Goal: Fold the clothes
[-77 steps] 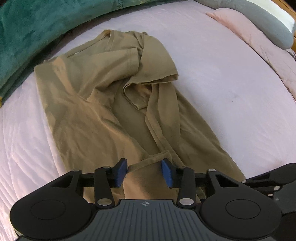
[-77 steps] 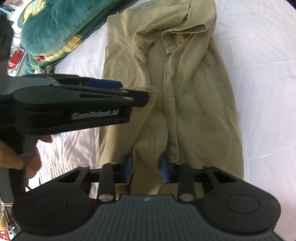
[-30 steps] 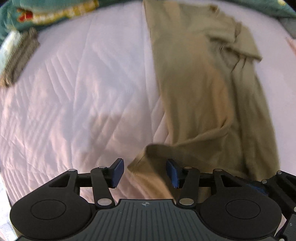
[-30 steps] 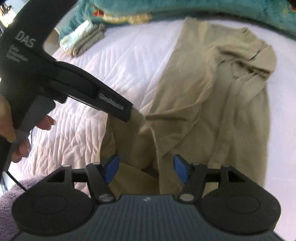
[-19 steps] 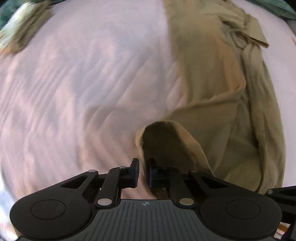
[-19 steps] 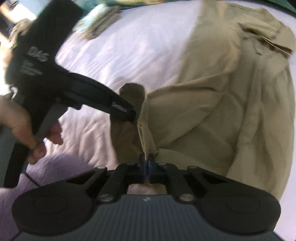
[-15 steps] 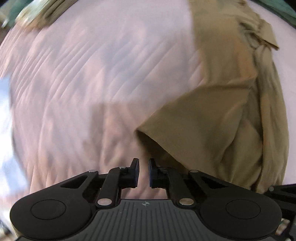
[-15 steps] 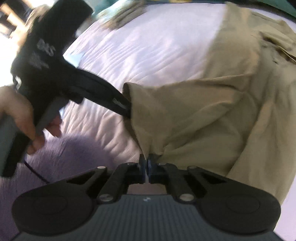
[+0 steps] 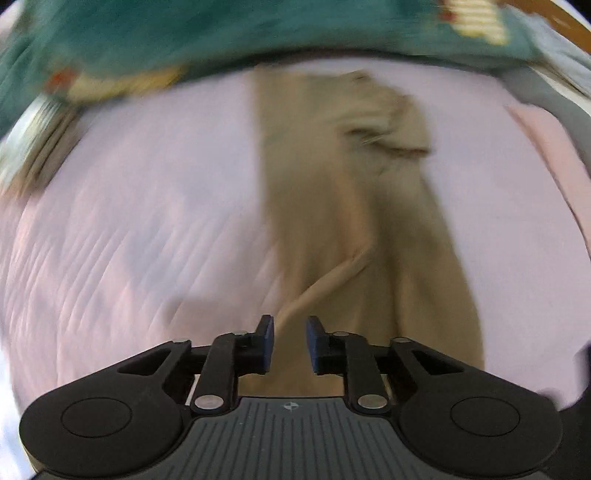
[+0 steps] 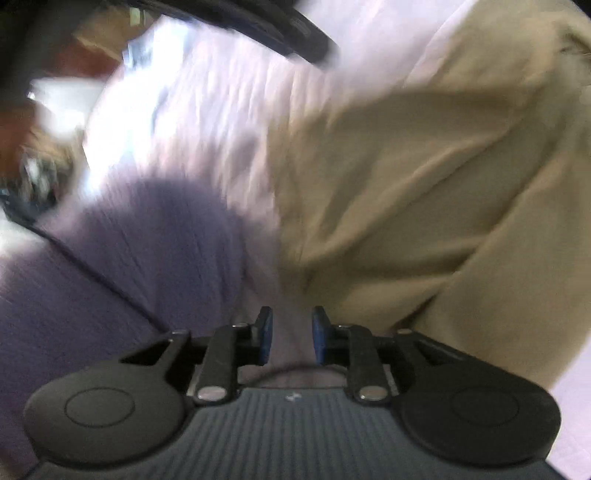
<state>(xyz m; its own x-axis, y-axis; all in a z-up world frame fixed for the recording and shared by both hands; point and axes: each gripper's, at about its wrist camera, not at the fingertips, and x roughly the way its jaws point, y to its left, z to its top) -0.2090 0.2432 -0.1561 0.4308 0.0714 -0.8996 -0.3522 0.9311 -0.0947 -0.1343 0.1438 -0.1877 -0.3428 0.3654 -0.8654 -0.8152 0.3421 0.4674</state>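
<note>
Left wrist view is showing the tan shirt [image 9: 354,206] lying lengthwise down a pale quilted bedspread [image 9: 147,229], already narrowed into a long strip, sleeves gathered near the far collar end. The left gripper [image 9: 289,343] is hanging above the near hem with its jaws parting; a raised ridge of cloth is running up toward the gap, yet the pads appear to be pressing on nothing, so the hem seems to be lying free. In the right wrist view the right gripper [image 10: 290,339] is likewise opening, with only bedspread and a purple sleeve [image 10: 122,266] showing between its blue pads, and the shirt is spreading just beside it to the right. Both tools are sitting at the near end probably because the next fold would carry the hem toward the collar. A teal blanket [image 9: 221,33] is crowding the far edge, a striped folded item [image 9: 33,147] is resting at the left, a pink pillow [image 9: 546,155] at the right. The black body of the left tool [image 10: 280,26] is crossing overhead; heavy blur is hiding fine detail
</note>
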